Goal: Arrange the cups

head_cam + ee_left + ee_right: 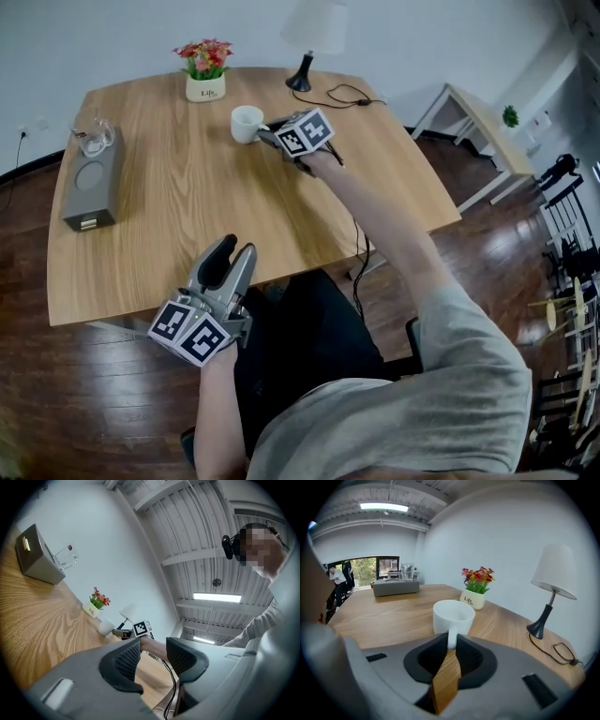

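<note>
Standing upright on the wooden worktop [187, 216] near the flower pot [205, 87], the white cup [453, 615] had its handle clamped between the right gripper's [452, 641] jaws. Only the right gripper view showed that grip; in the head view the handle could not be made out. The right arm [375, 225] stretched far across, while the left gripper [232, 251] hung at the near edge, its jaws apart and empty.
</note>
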{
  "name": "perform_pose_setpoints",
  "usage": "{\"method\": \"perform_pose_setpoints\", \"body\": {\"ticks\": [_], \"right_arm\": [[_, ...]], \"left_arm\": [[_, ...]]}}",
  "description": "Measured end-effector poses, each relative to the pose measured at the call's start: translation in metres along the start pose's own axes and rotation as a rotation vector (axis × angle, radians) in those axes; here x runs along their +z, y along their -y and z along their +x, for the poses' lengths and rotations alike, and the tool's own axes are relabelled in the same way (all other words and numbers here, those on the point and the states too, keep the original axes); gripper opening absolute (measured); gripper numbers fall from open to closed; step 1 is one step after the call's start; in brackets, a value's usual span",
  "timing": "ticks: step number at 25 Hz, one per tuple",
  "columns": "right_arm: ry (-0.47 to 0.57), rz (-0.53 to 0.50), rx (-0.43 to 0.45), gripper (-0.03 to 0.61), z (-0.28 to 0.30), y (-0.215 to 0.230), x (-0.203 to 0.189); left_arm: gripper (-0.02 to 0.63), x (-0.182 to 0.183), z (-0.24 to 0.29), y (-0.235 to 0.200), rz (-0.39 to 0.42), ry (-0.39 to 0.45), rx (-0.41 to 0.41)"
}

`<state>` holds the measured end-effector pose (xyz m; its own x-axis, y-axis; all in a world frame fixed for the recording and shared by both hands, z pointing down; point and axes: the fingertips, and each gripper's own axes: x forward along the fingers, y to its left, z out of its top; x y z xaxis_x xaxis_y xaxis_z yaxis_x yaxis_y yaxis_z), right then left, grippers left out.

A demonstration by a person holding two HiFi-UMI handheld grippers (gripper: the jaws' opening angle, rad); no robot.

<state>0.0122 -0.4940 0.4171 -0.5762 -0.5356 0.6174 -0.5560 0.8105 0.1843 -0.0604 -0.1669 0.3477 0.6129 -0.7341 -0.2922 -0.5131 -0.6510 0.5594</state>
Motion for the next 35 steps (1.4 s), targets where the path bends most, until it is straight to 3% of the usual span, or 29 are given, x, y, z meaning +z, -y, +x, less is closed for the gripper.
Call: {"method": "perform_pose_setpoints", "body": {"ticks": [6, 12, 15, 19, 22, 24, 29, 35], "right_arm": [[0.080, 0.057, 0.041, 0.055, -0.020, -0.019, 0.013], [0.224, 0.116, 0.267, 0.055, -0.025, -0.097, 0.062], [0.306, 0.038, 0.388, 0.055, -0.028, -0.156, 0.111], [0.353, -0.108, 0.485, 0.055, -0.012, -0.234, 0.177], [0.344, -0.176, 0.510, 0.055, 0.018, -0.280, 0.209], [0.333, -0.160, 0.513, 0.055, 0.041, -0.298, 0.221], [0.330, -0.043, 0.508, 0.055, 0.076, -0.307, 0.238], [0.317, -0.087, 0.520, 0.055, 0.083, -0.316, 0.236]], "left_arm": [[0.166, 0.002, 0.002, 0.002, -0.010, 0.008, 0.000], [0.166, 0.008, -0.001, -0.003, -0.028, 0.034, 0.011], [0.166, 0.013, -0.004, -0.009, -0.063, 0.067, 0.022], [0.166, 0.021, -0.011, -0.020, -0.143, 0.119, 0.024], [0.166, 0.027, -0.017, -0.027, -0.173, 0.152, 0.025], [0.166, 0.031, -0.022, -0.030, -0.185, 0.170, 0.030], [0.166, 0.037, -0.031, -0.036, -0.200, 0.192, 0.031], [0.165, 0.039, -0.033, -0.037, -0.215, 0.202, 0.031]]}}
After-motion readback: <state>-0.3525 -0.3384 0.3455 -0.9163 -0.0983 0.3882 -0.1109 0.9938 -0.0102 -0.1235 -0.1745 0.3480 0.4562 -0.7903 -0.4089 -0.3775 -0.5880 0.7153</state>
